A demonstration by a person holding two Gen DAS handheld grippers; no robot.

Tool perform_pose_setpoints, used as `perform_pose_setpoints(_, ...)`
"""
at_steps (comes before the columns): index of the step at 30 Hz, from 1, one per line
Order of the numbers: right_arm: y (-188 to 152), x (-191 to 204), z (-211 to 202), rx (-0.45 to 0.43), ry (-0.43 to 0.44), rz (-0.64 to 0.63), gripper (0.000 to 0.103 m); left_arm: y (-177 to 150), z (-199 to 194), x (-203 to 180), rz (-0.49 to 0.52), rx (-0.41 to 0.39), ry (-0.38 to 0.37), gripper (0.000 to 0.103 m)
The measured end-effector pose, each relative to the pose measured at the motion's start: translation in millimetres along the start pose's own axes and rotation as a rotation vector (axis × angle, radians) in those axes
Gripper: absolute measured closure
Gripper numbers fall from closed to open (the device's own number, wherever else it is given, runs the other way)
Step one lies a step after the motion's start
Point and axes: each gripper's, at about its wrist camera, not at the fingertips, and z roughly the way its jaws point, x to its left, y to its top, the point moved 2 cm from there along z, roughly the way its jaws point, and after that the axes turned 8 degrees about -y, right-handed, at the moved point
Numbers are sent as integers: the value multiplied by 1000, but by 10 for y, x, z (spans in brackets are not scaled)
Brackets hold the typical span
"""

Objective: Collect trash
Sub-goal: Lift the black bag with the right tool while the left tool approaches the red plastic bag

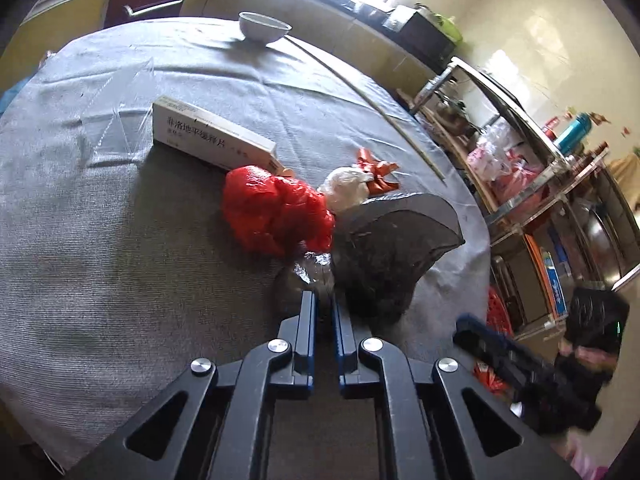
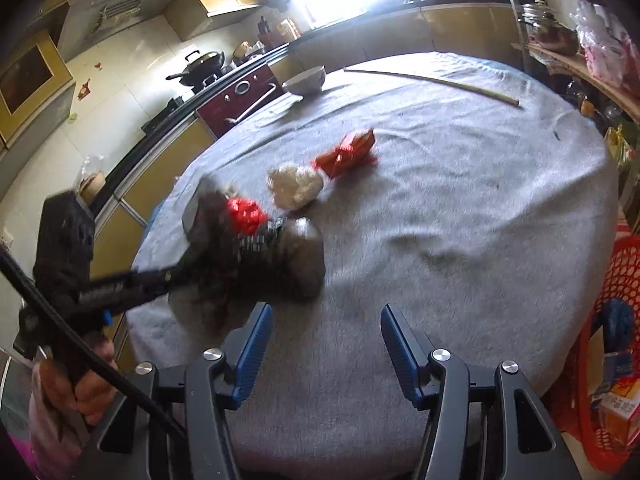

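My left gripper [image 1: 324, 300] is shut on a dark plastic bag [image 1: 392, 248] at the table's near right edge; the bag shows blurred in the right wrist view [image 2: 288, 260]. Beside it lie a crumpled red bag [image 1: 272, 208], a white wad [image 1: 346, 190], a red wrapper [image 1: 378, 172] and a white medicine box [image 1: 212, 136]. The white wad [image 2: 296, 186] and the red wrapper [image 2: 348, 152] also show in the right wrist view. My right gripper [image 2: 326, 320] is open and empty above the grey tablecloth [image 2: 460, 208], right of the dark bag.
A white bowl [image 1: 264, 26] and a long thin stick [image 1: 372, 104] lie at the far side of the round table. A clear plastic sheet [image 1: 116, 120] lies at the left. A red basket [image 2: 608, 360] stands at the right, shelves [image 1: 532, 184] beyond the table.
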Motion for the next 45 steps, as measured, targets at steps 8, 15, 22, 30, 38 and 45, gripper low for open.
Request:
perform_pose_setpoints(8,385,344,164,-40,48,-131,42,-71,-376,204,0,-22,-6,88)
perform_pose_setpoints(15,630,622,682,37,121,-232,42,41,-688,507,-74,-108,83,67)
perform_pose_setpoints(22,299,950,765,161,213,-378,41,185,-673,643,-106,-109,112,57)
perform_pose_setpoints(30,57,1185,376,121,216,-505,38,407,-545,584,-35,-71,141,46)
perform_pose_setpoints(38,-153,1264,381,146,204,-658,27,585,-328,518,6,-6,99,44)
perform_pose_setpoints(45,-317,1261,508,87,168,-696,50,745,-6,512,-9,60,48,44)
